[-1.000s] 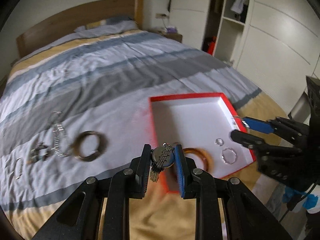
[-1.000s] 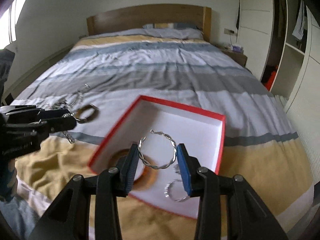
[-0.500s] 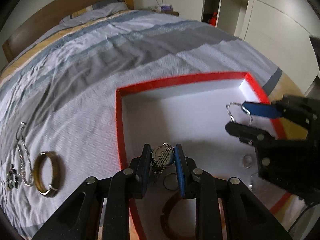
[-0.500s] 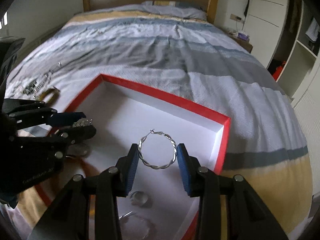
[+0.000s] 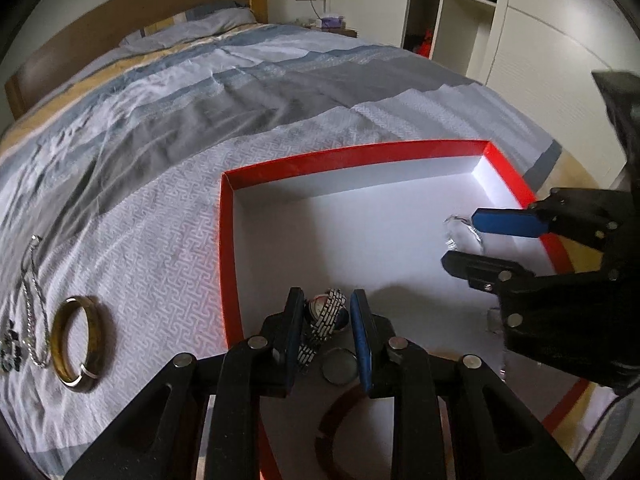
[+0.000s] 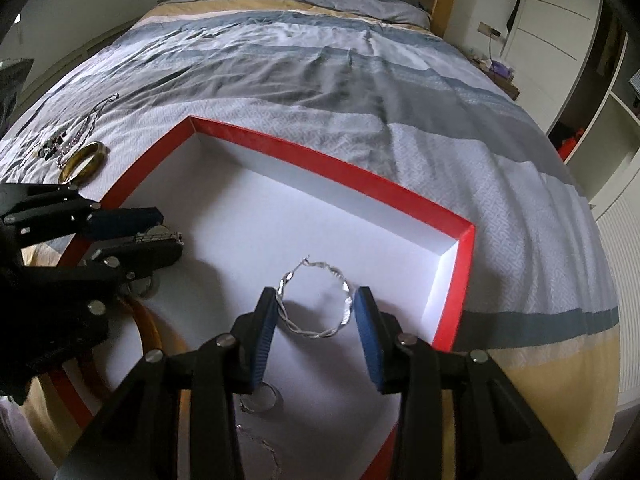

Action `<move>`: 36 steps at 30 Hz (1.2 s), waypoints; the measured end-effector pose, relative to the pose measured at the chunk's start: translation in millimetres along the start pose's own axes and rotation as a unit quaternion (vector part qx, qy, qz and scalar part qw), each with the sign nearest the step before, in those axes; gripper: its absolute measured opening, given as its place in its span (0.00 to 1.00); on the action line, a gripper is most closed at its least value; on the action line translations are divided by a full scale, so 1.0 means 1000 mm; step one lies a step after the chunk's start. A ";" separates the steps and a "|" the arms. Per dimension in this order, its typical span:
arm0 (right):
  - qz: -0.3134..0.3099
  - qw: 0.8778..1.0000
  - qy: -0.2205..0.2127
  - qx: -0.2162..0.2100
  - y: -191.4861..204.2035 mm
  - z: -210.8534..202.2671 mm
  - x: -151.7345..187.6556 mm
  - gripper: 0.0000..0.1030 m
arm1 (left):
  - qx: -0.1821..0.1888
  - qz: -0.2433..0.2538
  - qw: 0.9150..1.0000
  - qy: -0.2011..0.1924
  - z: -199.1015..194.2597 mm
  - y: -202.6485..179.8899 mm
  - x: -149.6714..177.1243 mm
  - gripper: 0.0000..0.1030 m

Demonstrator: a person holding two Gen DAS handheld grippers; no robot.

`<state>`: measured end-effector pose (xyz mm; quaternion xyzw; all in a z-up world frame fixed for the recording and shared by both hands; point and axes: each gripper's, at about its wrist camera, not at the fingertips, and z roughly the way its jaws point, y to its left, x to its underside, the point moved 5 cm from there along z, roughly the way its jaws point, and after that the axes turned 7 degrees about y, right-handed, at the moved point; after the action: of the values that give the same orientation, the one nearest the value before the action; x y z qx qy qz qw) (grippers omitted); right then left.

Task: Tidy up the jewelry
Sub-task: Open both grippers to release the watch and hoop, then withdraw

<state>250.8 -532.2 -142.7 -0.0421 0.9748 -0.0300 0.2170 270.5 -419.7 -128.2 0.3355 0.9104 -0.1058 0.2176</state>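
We are looking down over a bed whose striped cover (image 5: 160, 140) in grey, white and yellow is filling most of both views, with a wooden headboard (image 5: 120, 20) at the top and white wardrobe doors (image 5: 540, 40) in the upper right of the left wrist view.

A red box (image 5: 228, 240) with a white inside is lying open on the cover, taking up the middle and lower right of that view. Both tongs are reaching into it.

The left gripper (image 5: 326, 300), at the lower centre of its own view, is clamping a silver wristwatch (image 5: 326, 312) by its link band. It is holding the watch just above the box floor, near the box's left wall.

The right gripper (image 6: 316, 300) is sitting at the lower centre of its view. Its jaws have just been opening, and a twisted silver hoop earring (image 6: 312, 333) is standing between the blue pads, low over the white floor near the box's right corner. The pads are looking to us as if they are touching its two sides, so we are reading this as a light grip.

A brown bangle (image 5: 332, 412) is lying in the box under the left tongs. A gold bangle (image 5: 76, 344) is resting on the cover at the lower left, outside the box, just beside a silver chain necklace (image 5: 30, 280).

A small round ring (image 5: 340, 368) is lying on the box floor between the left fingers.

We are finding no writing sharp enough to read.
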 end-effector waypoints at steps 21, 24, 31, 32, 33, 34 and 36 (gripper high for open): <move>0.040 0.996 -0.081 0.006 0.026 -0.155 0.049 0.42 | -0.007 -0.033 0.998 -0.057 -0.169 0.018 0.049 0.68; 0.051 0.993 -0.106 -0.002 0.037 -0.187 0.058 0.42 | -0.023 -0.035 0.997 -0.063 -0.201 0.025 0.070 0.71; 0.068 0.987 -0.142 -0.023 0.067 -0.240 0.075 0.42 | -0.060 -0.054 0.993 -0.088 -0.268 0.055 0.131 0.73; 0.066 0.987 -0.148 -0.024 0.074 -0.249 0.077 0.42 | -0.065 -0.060 0.992 -0.091 -0.275 0.061 0.138 0.73; 0.065 0.986 -0.151 -0.025 0.079 -0.255 0.078 0.42 | -0.074 -0.067 0.990 -0.097 -0.286 0.069 0.149 0.74; 0.063 0.985 -0.157 -0.025 0.085 -0.263 0.080 0.42 | -0.080 -0.075 0.989 -0.101 -0.296 0.079 0.160 0.74; 0.060 0.984 -0.168 -0.027 0.098 -0.278 0.083 0.42 | -0.091 -0.096 0.985 -0.107 -0.319 0.099 0.183 0.74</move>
<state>51.1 -431.6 66.6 0.0065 0.9257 0.0169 0.3778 107.1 -134.0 62.8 0.2122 0.9156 -0.0786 0.3324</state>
